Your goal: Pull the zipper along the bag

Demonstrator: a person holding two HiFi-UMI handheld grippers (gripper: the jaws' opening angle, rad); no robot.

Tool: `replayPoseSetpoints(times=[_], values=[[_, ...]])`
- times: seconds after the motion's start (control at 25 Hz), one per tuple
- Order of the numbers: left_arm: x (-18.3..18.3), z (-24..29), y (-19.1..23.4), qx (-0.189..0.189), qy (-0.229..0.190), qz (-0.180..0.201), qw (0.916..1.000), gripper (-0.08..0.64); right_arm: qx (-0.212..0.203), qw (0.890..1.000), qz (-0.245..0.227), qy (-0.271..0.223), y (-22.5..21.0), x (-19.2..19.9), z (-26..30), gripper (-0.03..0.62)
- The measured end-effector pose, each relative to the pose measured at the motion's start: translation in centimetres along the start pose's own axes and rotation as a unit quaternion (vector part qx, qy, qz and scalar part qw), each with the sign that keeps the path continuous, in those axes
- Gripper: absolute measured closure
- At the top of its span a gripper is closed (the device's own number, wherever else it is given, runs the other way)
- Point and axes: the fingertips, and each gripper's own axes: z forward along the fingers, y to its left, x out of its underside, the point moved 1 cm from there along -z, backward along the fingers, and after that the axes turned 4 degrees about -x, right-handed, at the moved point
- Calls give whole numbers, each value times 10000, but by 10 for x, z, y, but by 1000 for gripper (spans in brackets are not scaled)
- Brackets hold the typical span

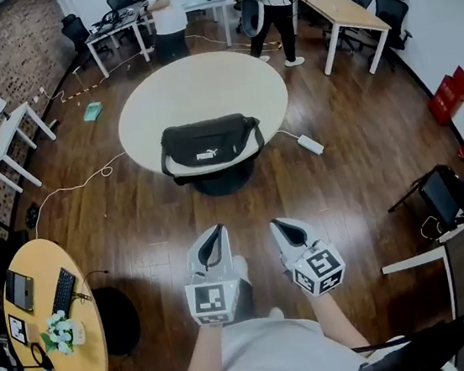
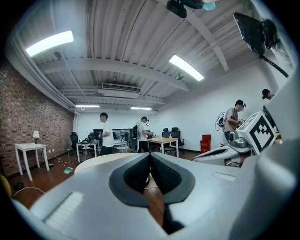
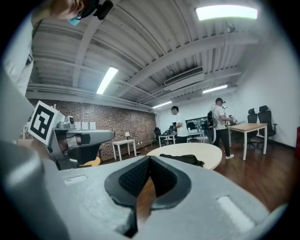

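A black bag (image 1: 210,143) with a white logo lies at the near edge of the round cream table (image 1: 200,95), well ahead of me. The bag also shows as a dark flat shape (image 3: 183,159) on the table in the right gripper view. My left gripper (image 1: 219,228) hovers over the wooden floor short of the table, jaws shut with nothing between them. Beside it my right gripper (image 1: 274,224) is held the same way, its tips meeting on nothing. In each gripper view the dark pads (image 2: 150,174) (image 3: 149,176) touch at the tip.
A white power strip (image 1: 310,145) and cable lie on the floor right of the table. A small round desk (image 1: 54,327) with keyboard and flowers stands at lower left. People stand by the desks (image 1: 168,10) at the back. A dark chair (image 1: 441,195) sits right.
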Motion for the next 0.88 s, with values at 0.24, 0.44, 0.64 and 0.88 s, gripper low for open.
replayPoseSetpoints(times=[0.24, 0.44, 0.64, 0.88], values=[[-5, 130, 31, 498, -99, -9, 9987, 541, 292, 9994, -133, 110, -87, -30, 94, 600], [-26, 212, 64, 884, -290, 23, 9957, 541, 415, 9979, -474, -170, -134, -80, 169, 600], [2, 273, 79, 1000, 92, 156, 9948, 534, 429, 9981, -237, 374, -160, -48, 219, 600], [32, 356, 68, 1056, 427, 95, 9934, 529, 647, 9964, -97, 536, -251, -40, 242, 600]])
